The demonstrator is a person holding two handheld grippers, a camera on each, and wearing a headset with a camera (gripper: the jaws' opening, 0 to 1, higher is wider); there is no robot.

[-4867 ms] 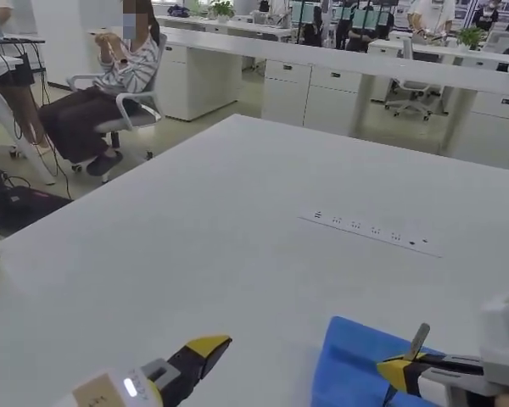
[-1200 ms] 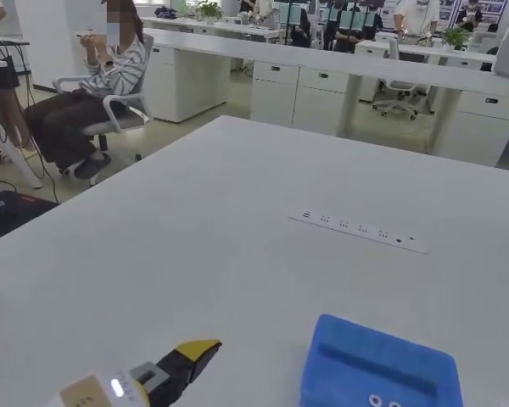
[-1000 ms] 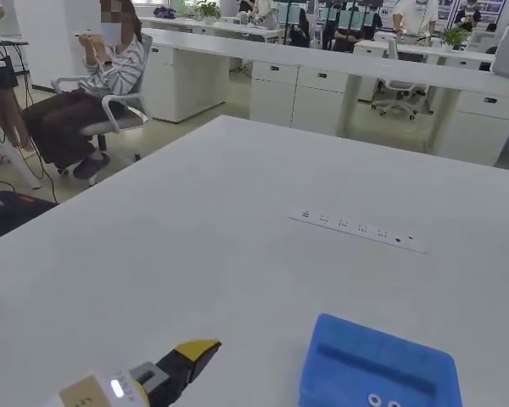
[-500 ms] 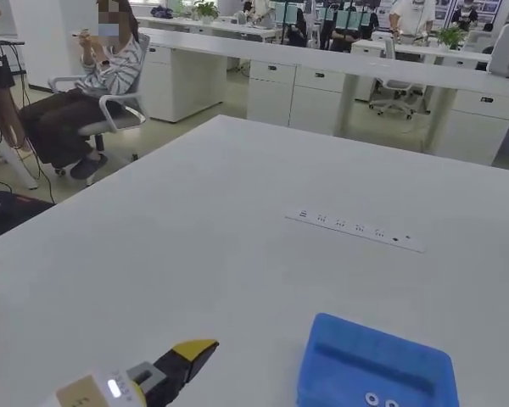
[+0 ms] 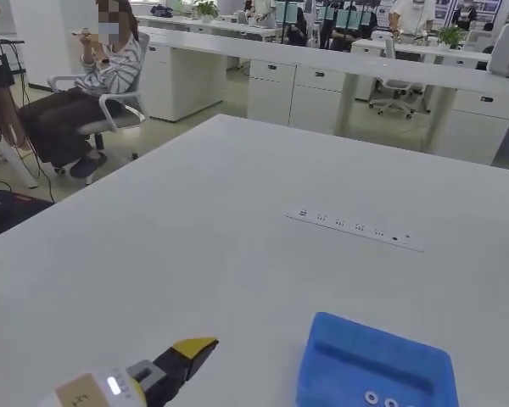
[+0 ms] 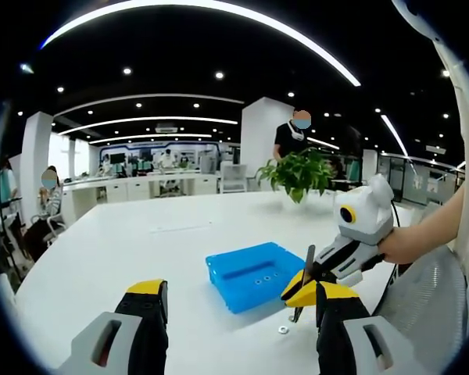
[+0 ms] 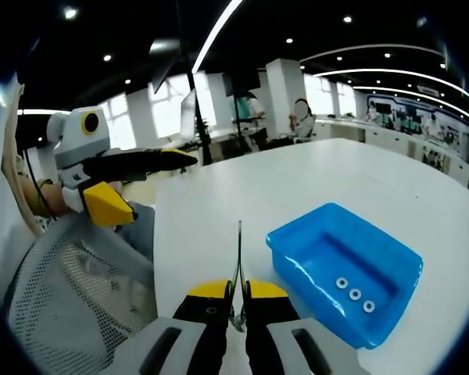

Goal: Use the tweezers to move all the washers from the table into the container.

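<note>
Blue plastic container (image 7: 297, 234) held three small metal washers (image 7: 355, 294); another washer (image 6: 282, 330) lay beside it; your right gripper (image 7: 237, 292) clamped thin tweezers (image 7: 238, 254), left gripper (image 6: 234, 291) gaped.

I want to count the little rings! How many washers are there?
4 washers: three in the blue container, one on the table by the tweezers. Others may be hidden.
</note>
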